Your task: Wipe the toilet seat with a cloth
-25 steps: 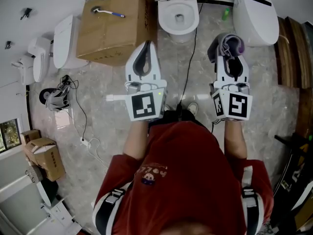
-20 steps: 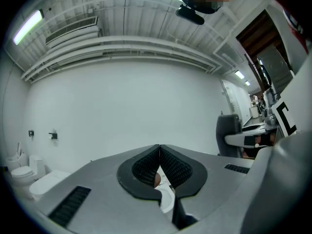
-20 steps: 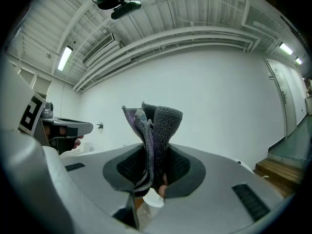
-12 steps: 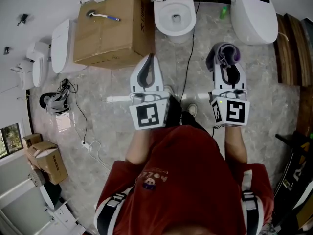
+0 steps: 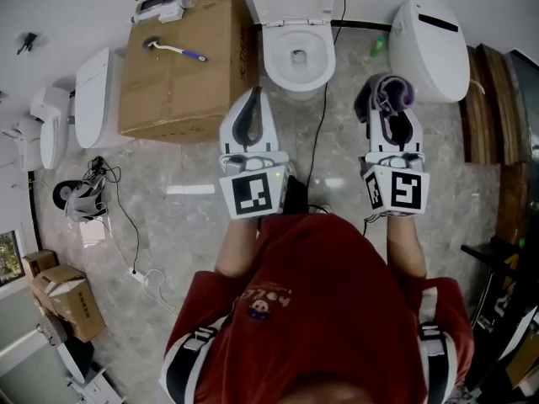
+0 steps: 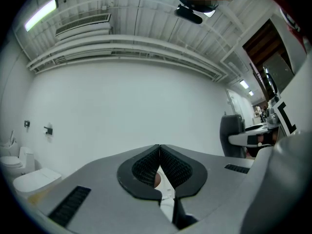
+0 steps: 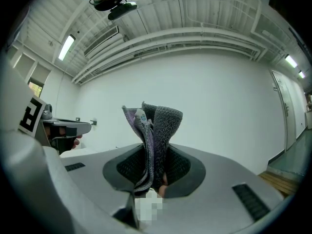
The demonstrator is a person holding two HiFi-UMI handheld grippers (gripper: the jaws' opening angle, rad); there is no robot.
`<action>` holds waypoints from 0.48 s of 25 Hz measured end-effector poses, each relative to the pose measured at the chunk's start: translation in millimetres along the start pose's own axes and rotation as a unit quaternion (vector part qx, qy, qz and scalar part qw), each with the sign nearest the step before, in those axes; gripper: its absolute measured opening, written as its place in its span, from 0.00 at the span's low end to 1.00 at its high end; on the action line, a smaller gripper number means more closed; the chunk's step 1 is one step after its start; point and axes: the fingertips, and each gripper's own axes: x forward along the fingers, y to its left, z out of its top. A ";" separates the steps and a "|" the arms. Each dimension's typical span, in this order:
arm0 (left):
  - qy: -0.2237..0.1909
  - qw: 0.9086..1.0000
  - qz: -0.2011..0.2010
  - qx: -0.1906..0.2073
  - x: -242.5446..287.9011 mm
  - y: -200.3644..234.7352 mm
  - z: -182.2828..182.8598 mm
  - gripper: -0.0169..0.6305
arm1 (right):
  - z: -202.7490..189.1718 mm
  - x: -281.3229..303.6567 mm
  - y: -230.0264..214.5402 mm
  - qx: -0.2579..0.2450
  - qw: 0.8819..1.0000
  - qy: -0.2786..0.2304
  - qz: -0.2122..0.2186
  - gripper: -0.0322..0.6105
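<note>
A white toilet (image 5: 295,36) stands against the far wall, lid up and seat (image 5: 271,50) down around the bowl. My left gripper (image 5: 254,93) is shut and holds nothing; it hangs just short of the bowl's front left, pointing at it. My right gripper (image 5: 392,106) is shut on a grey and purple cloth (image 5: 385,87), which bunches out past its tips, to the right of the toilet. The right gripper view shows the cloth (image 7: 154,126) standing folded between the pads. In the left gripper view the jaws (image 6: 159,148) meet on nothing.
A cardboard box (image 5: 181,66) with a toilet brush (image 5: 174,50) on top stands left of the toilet. A second white toilet (image 5: 429,36) and a green bottle (image 5: 376,46) are at the right. A black cable (image 5: 322,108) runs across the floor. More white fixtures (image 5: 93,87) lie at the far left.
Both grippers have come nearer to the toilet, and the toilet and box now sit lower in the head view. The cloth has stayed in the right gripper.
</note>
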 end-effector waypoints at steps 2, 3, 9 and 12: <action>-0.011 1.000 -0.002 -0.001 20.8 21.4 5.1 0.05 | 7.5 26.2 5.5 -0.003 1.000 -0.007 -0.007 0.18; -0.016 1.000 -0.003 -0.001 30.9 32.0 7.8 0.05 | 11.8 38.9 8.3 -0.003 1.000 -0.010 -0.010 0.18; -0.041 0.999 -0.011 -0.006 82.4 87.2 22.6 0.05 | 35.9 102.2 21.4 -0.019 0.999 -0.021 -0.032 0.18; -0.047 0.999 -0.016 -0.009 100.2 109.9 24.2 0.05 | 41.2 125.4 29.8 -0.026 0.998 -0.026 -0.044 0.18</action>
